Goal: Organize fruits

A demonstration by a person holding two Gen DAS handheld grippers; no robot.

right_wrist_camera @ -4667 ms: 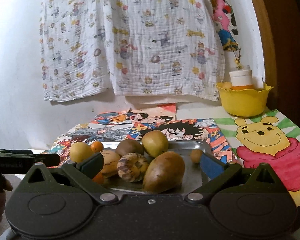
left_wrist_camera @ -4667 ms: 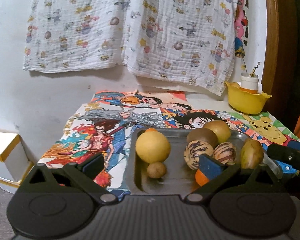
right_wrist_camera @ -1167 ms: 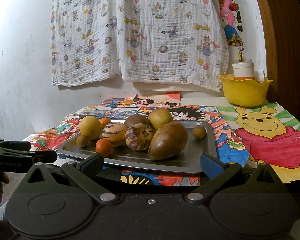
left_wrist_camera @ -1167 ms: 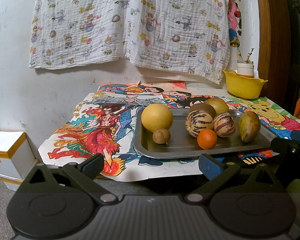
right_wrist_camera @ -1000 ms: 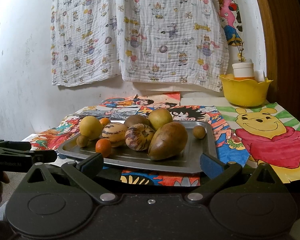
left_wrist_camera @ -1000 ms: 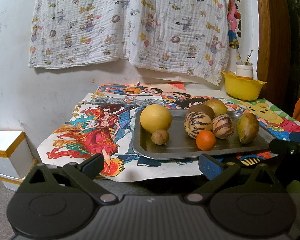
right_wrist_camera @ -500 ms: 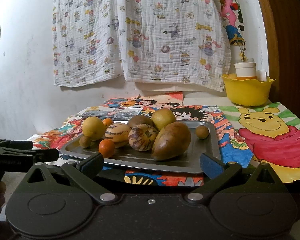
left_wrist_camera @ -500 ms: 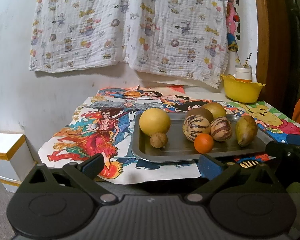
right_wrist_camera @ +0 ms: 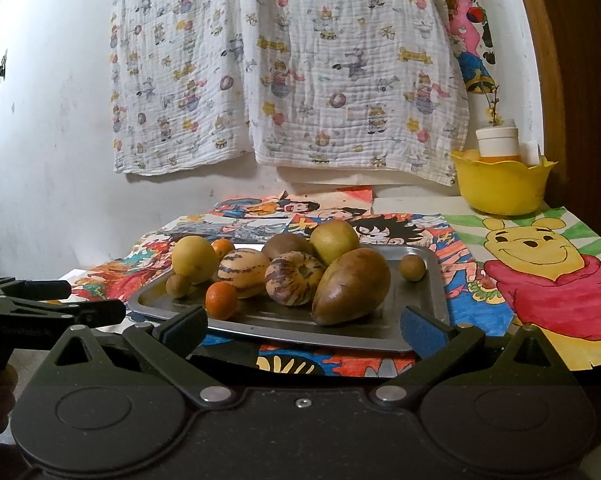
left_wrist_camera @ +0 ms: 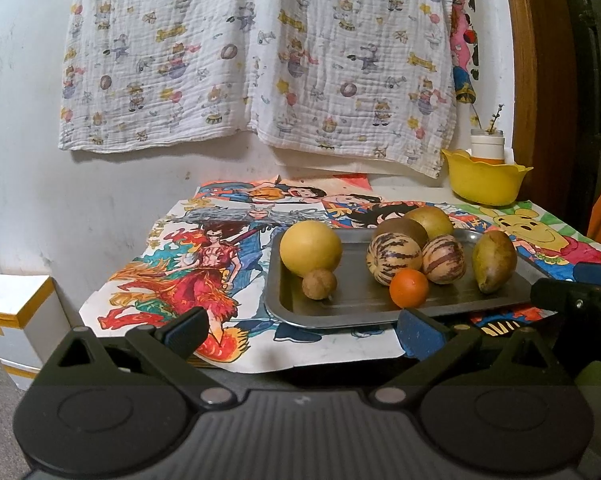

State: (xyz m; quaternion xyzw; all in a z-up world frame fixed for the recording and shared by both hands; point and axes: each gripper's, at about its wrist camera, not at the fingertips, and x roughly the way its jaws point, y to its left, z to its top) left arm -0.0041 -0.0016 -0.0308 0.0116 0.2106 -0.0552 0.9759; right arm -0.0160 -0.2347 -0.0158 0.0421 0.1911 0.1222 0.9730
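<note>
The fruits sit together on a steel tray [left_wrist_camera: 332, 316] near the front edge of the table [left_wrist_camera: 332, 354], over bright cartoon posters [left_wrist_camera: 180, 280]; gathering them in one shallow tray likely keeps round pieces from rolling off. A large yellow fruit [left_wrist_camera: 310, 248] and a small brown one [left_wrist_camera: 319, 284] lie at the tray's left end, two striped melons [left_wrist_camera: 393, 258] and a small orange [left_wrist_camera: 409, 288] in the middle, a mango [left_wrist_camera: 494, 261] to the right. Both tools hang short of the table, apparently between moves: the left hand-held gripper [left_wrist_camera: 302, 330] is spread wide and empty, and the right hand-held gripper [right_wrist_camera: 304, 326] is likewise wide, holding nothing. The right view shows what the left hides: a second orange [right_wrist_camera: 223, 248] behind the yellow fruit and another small brown fruit [right_wrist_camera: 412, 267] alone in the far right corner. The left view alone shows a white box [left_wrist_camera: 18, 312] beside the table. A yellow bowl [right_wrist_camera: 502, 186] stands well apart at the back.
</note>
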